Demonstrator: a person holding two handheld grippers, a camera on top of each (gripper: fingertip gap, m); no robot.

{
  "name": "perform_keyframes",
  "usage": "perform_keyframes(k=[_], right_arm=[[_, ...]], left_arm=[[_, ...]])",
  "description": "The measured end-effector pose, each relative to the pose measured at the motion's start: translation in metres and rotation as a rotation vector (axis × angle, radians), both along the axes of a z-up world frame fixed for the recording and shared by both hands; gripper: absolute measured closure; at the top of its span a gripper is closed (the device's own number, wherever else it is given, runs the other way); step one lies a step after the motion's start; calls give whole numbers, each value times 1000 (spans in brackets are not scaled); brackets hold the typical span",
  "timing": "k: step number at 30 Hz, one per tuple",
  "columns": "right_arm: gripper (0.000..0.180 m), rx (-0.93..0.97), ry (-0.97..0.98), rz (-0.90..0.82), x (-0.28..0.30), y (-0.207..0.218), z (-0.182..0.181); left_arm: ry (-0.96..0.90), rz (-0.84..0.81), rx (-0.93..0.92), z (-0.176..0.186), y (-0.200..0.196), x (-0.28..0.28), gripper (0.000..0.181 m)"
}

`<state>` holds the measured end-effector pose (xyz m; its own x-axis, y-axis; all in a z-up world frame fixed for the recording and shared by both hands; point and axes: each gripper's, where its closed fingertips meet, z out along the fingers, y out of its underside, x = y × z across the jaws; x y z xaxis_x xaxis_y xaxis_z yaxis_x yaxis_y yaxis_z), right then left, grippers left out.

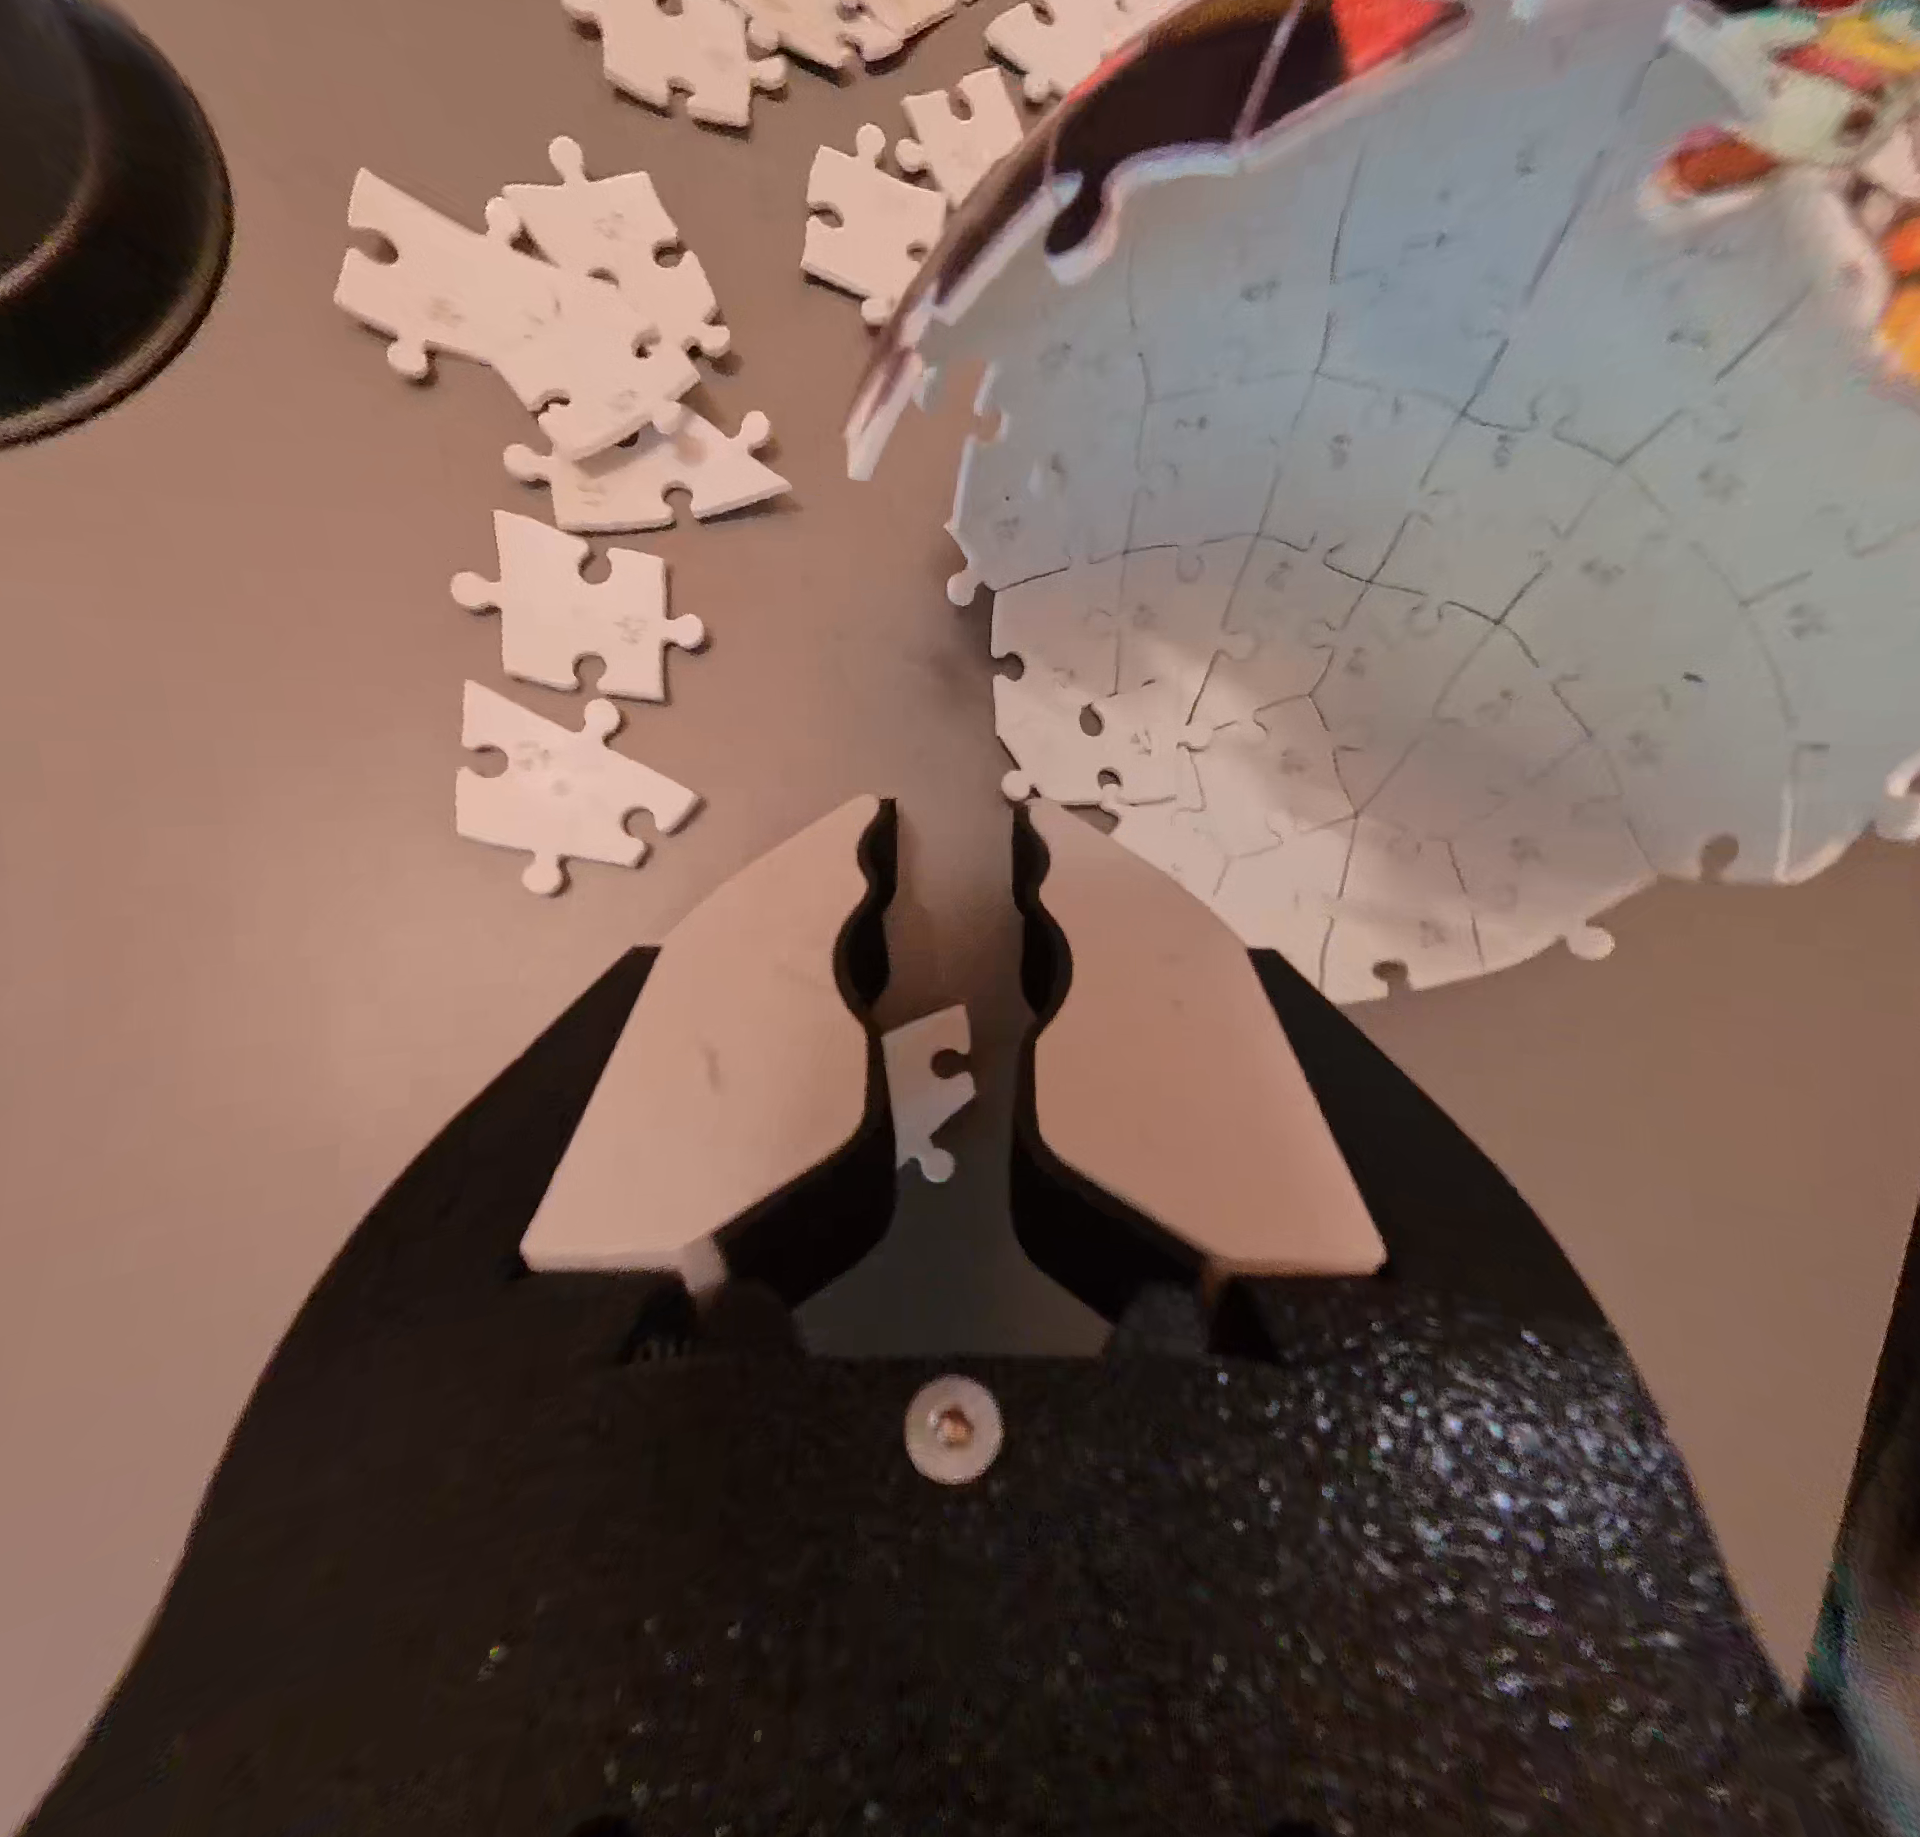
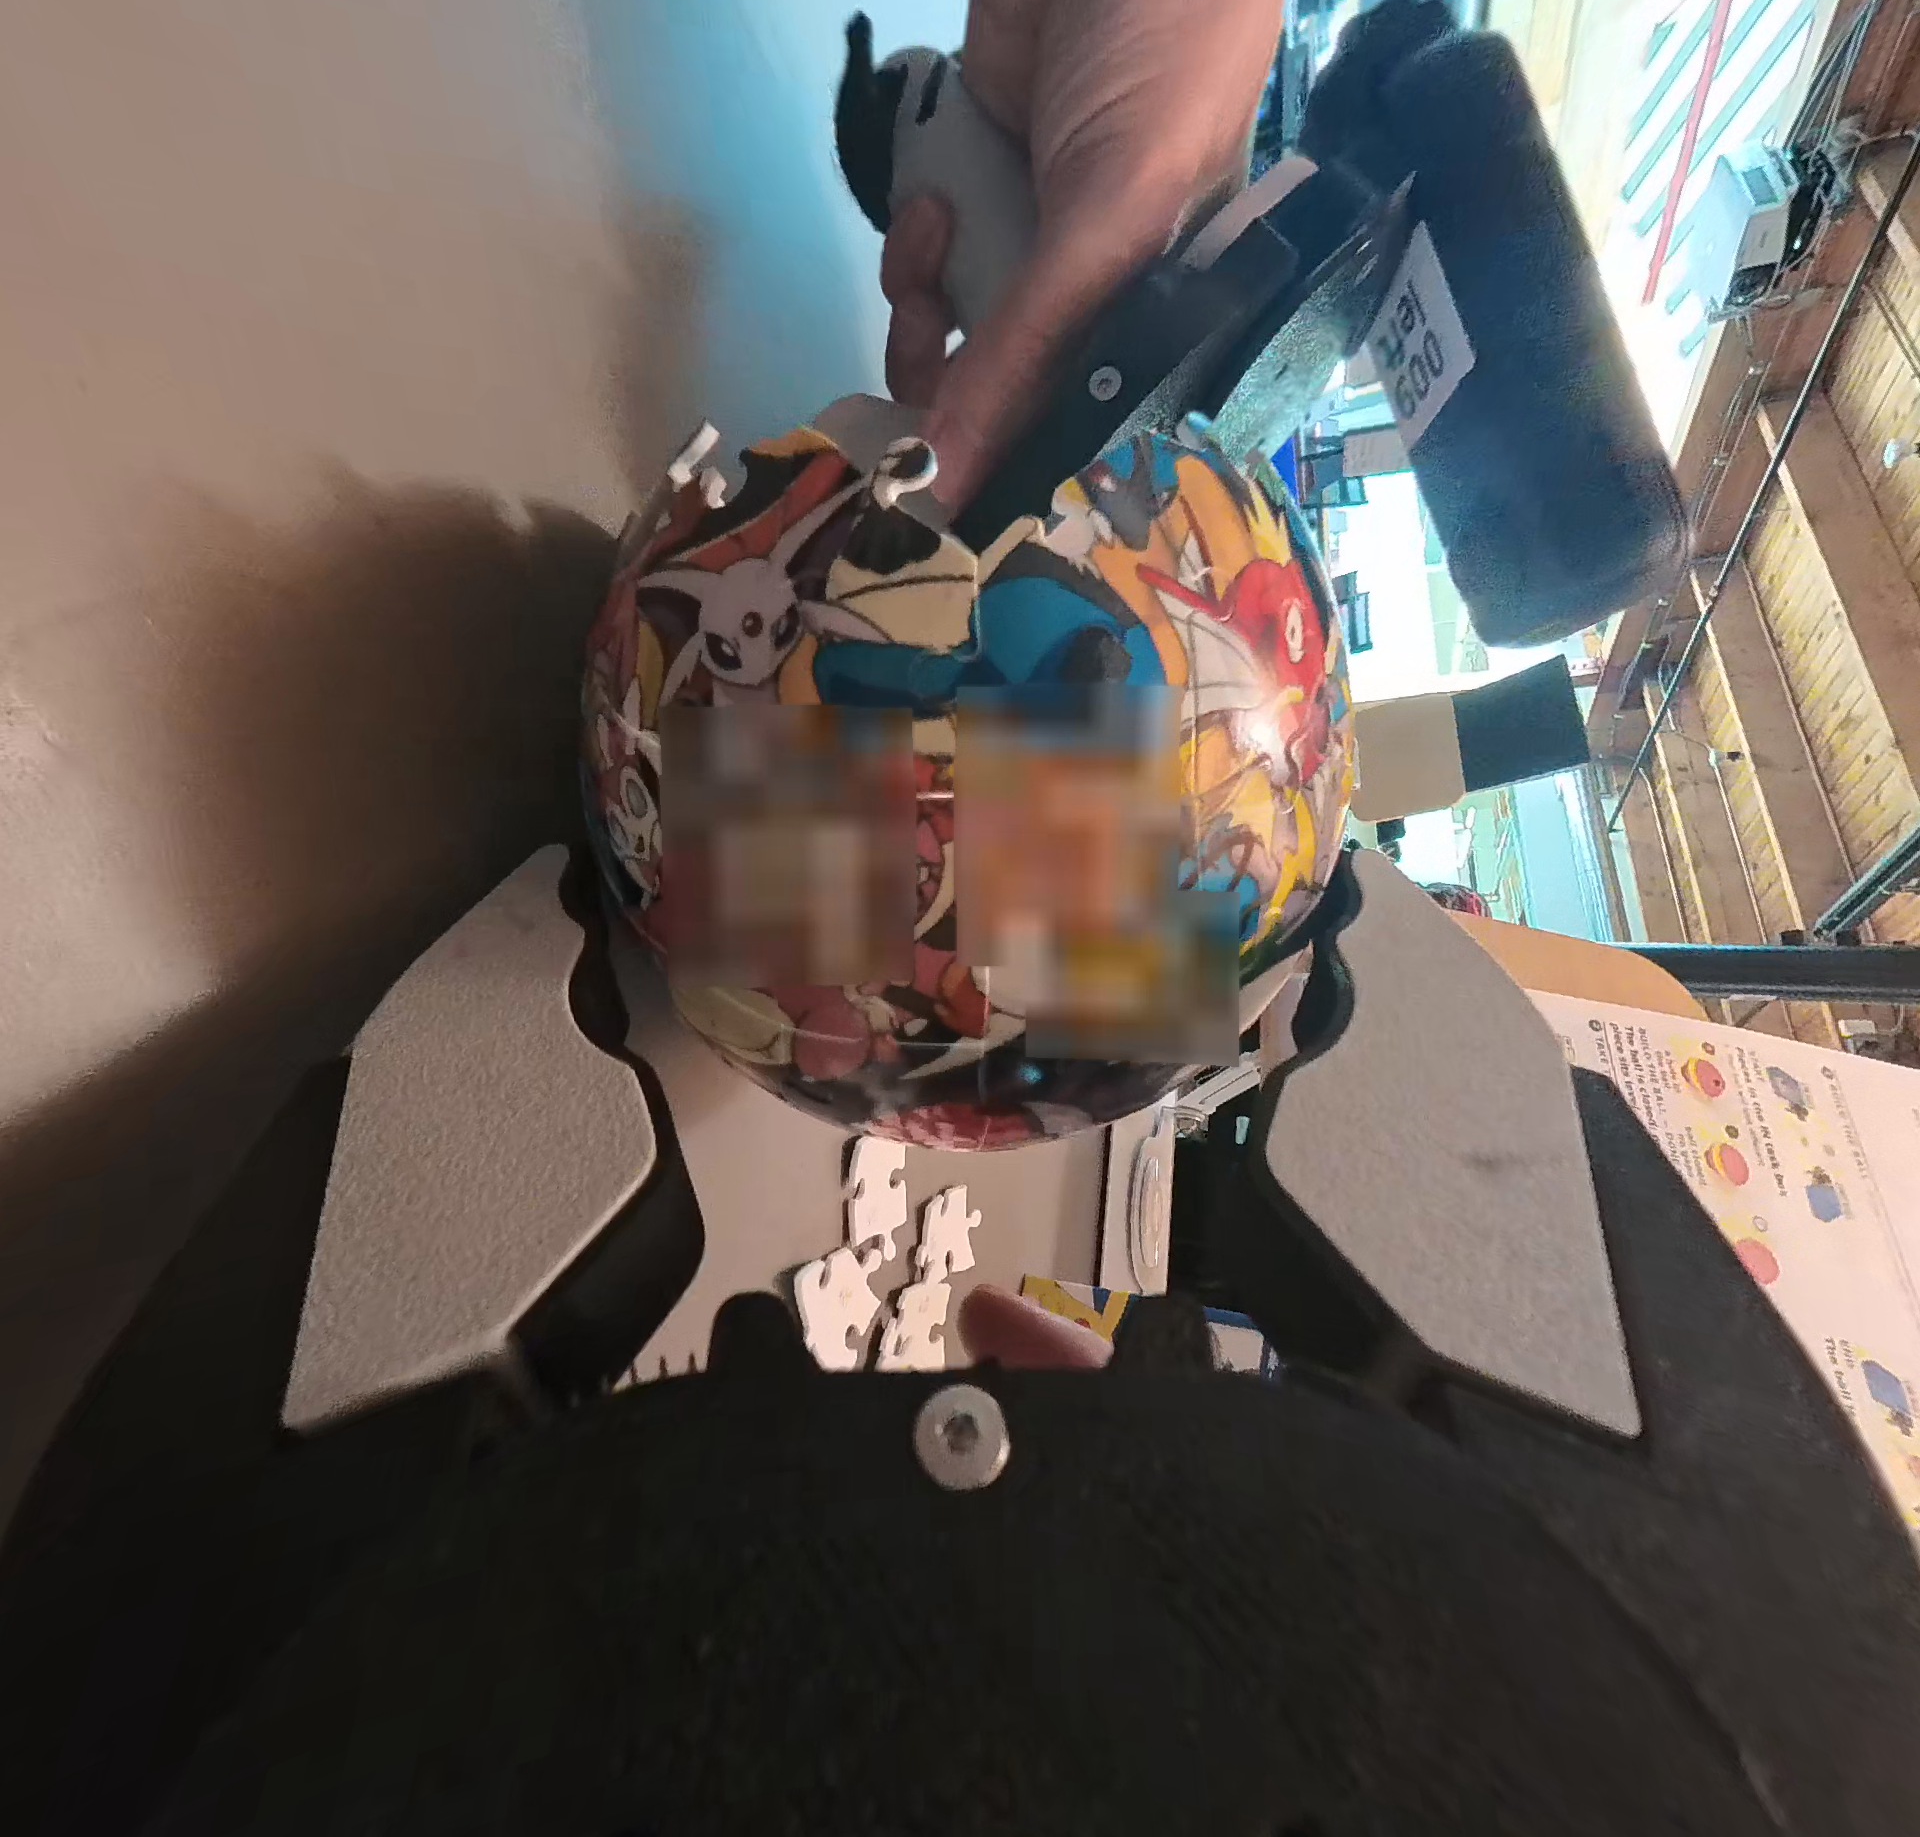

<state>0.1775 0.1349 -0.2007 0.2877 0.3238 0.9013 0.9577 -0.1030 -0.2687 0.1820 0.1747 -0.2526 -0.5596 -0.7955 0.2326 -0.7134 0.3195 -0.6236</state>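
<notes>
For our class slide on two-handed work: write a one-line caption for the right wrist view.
Right gripper clamps a colourful, half-built spherical jigsaw as a hand brings the left gripper to its open edge.

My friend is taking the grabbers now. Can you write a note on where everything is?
Left gripper: open, empty, over the table, beside the puzzle ball's open edge.
Right gripper: clamped on the half-built puzzle ball, held up.
Done: much of the ball's shell is joined.
Left: loose pieces lie white side up on the table; one piece lies below the left fingers.
</notes>
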Motion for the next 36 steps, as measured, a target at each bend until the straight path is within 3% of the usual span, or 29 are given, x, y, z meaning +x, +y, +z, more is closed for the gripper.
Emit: perform_keyframes(k=[6, 15, 29, 36], right_arm=[[53, -2, -5, 2, 1, -1, 0], [53, 1, 7, 6, 1, 1, 1], [53, 2, 13, 11, 0, 1, 2], [53, -17, 7, 6, 3, 1, 1]], left_arm=[[-179, -325, 4, 9, -8, -1, 161], [-319, -491, 74, 5, -14, 0, 171], [-344, -528, 148, -1, -12, -1, 177], [-373, -422, 277, 3, 3, 0, 177]])
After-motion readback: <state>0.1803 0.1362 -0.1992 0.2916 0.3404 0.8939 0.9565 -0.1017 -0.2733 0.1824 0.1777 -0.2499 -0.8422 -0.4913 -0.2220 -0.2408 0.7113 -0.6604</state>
